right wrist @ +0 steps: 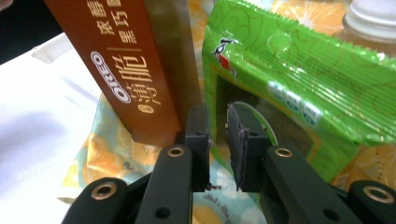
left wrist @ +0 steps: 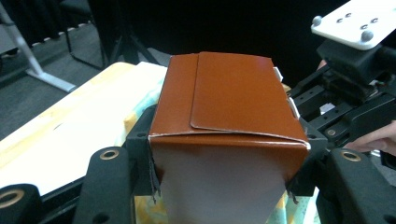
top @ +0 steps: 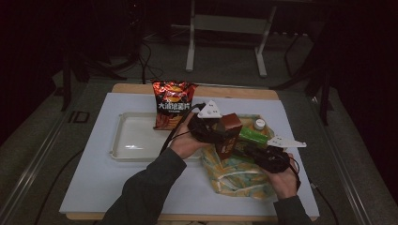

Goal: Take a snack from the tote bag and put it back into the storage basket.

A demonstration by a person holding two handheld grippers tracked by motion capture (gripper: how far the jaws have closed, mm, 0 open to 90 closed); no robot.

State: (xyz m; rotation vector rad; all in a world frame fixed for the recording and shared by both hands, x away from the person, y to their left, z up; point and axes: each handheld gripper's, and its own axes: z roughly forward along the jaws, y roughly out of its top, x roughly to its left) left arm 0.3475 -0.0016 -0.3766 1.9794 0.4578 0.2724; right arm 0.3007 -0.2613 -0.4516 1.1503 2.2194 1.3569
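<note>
The left gripper is clamped on a brown box, its jaws pressing the box's two sides, so the box stands upright between them over the patterned bag, with the chip bag and white tray behind and to its left. The right gripper has its jaws only a narrow slit apart with nothing between them; the box rises just left of its left jaw and a green packet lies just beyond its right jaw.
</note>
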